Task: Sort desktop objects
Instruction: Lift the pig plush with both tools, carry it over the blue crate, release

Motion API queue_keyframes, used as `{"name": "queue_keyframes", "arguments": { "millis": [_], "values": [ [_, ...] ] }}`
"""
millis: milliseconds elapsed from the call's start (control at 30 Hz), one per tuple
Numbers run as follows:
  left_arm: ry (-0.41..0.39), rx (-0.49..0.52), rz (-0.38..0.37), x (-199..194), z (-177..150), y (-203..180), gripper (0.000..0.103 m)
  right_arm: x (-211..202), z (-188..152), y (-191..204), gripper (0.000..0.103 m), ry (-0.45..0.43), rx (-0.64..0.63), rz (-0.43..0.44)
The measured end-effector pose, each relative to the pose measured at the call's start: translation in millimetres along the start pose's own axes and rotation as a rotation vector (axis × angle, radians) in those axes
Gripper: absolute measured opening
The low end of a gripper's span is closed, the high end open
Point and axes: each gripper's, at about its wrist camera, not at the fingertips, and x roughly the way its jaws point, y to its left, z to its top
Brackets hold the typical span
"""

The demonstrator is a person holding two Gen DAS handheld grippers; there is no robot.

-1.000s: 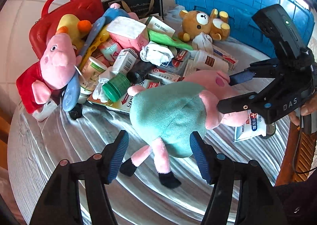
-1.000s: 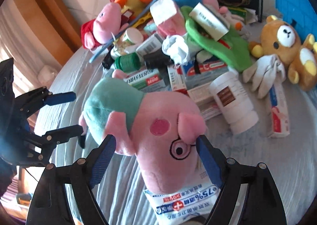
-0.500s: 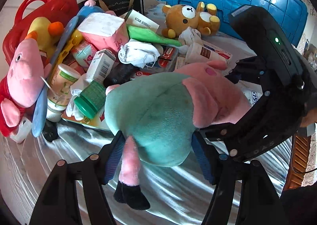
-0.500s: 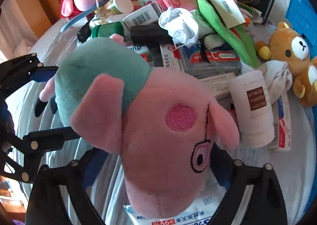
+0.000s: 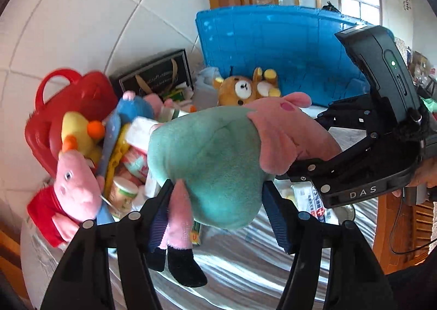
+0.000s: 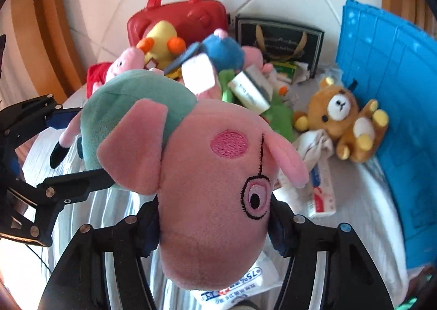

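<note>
Frame centre, the pig hangs off the table. The left gripper pinches its green body, and the right gripper clamps its head, probably sharing the bulky load toward the bin, upper right.

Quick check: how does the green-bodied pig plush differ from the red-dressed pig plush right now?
The green-bodied pig plush is gripped by both tools, the left gripper on its body and the right gripper on its head; the red-dressed pig plush is untouched. The green one hangs above the cloth; the red one lies in the pile. The green one looks bigger, though it is nearer. Both have pink heads.
</note>
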Motion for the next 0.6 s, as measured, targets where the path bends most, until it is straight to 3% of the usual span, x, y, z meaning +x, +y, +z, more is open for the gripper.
{"name": "queue_keyframes", "arguments": {
  "millis": [167, 300, 467, 600],
  "values": [
    [-0.163, 0.118, -0.011, -45.4, 60.2, -29.0, 0.063, -84.7, 16.9, -15.7, 0.063, -0.168, 0.043, -0.118],
    [-0.287, 0.195, -0.075, -66.1, 117.5, -61.7, 0.063, -154.9, 26.0, -39.5, 0.063, -0.283, 0.074, -0.268],
    [-0.408, 0.263, -0.153, -68.1, 198.7, -116.4, 0.063, -231.9, 34.1, -94.7, 0.063, -0.384, 0.117, -0.462],
    [-0.458, 0.265, -0.204, -47.6, 264.0, -160.1, 0.063, -272.2, 42.5, -157.0, 0.064, -0.422, 0.169, -0.560]
  ]
}}
